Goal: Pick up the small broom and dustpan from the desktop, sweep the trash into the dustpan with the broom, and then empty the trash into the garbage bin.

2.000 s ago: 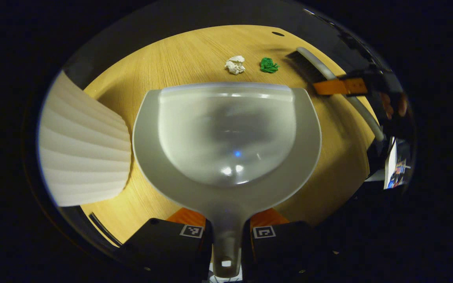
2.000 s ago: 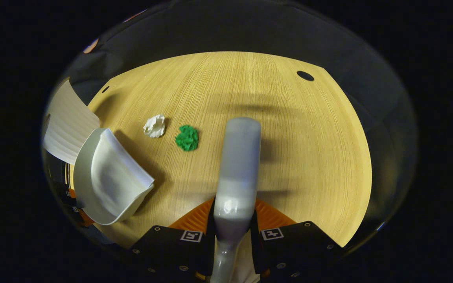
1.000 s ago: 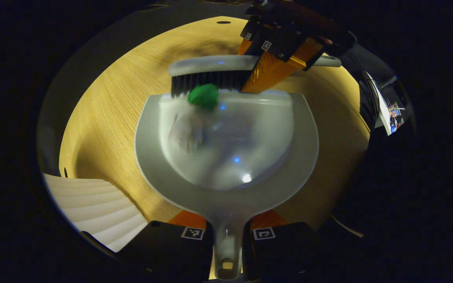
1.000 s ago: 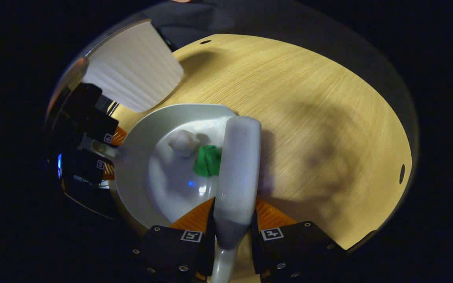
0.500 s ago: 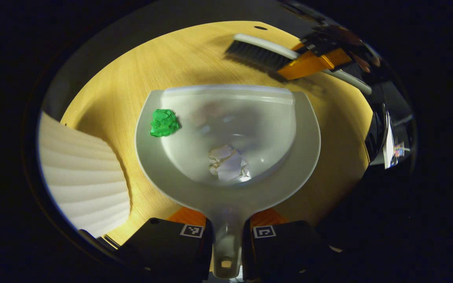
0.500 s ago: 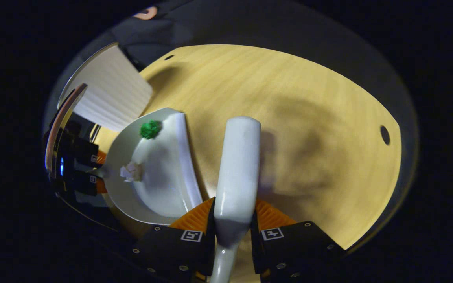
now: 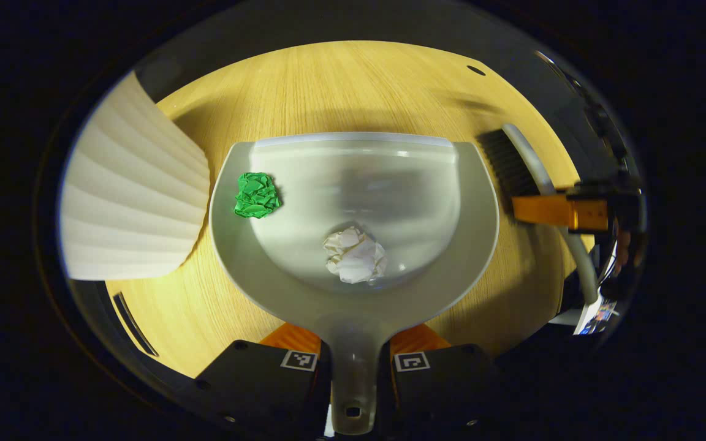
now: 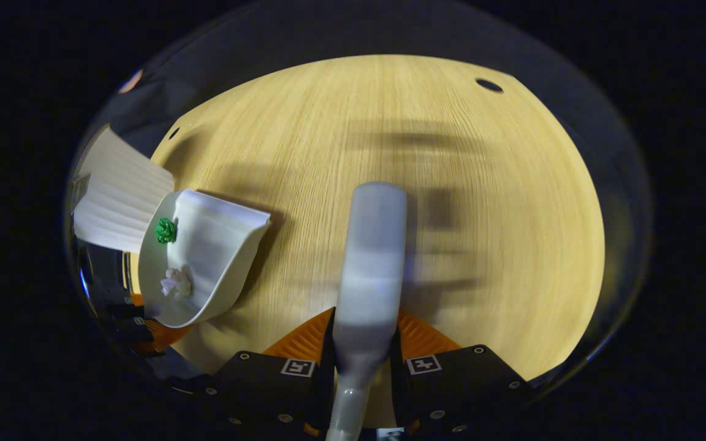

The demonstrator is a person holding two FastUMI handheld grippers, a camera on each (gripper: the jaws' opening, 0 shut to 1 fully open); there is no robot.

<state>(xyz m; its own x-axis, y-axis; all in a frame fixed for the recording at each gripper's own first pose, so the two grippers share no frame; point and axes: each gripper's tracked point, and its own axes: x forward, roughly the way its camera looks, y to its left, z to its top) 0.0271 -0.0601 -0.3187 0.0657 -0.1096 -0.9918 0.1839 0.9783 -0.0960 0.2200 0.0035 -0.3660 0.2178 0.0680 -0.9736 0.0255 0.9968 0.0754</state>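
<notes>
Dustpan [image 7: 482,202] mouth faces away from left gripper [image 7: 353,361].

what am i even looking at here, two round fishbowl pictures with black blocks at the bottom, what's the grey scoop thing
A person holds a two-finger gripper in each hand, and a fisheye camera rides on each one. The black blocks are that gripper's own fingers.

In the left gripper view, the left gripper is closed on the handle of a grey dustpan. A crumpled white paper ball and a green paper ball lie in the pan. Beside it stands a white ribbed garbage bin, on a wooden desk.

In the right gripper view, the right gripper clamps the small broom, seen from above its grey back. The left view shows that broom's dark bristles off to the side.
</notes>
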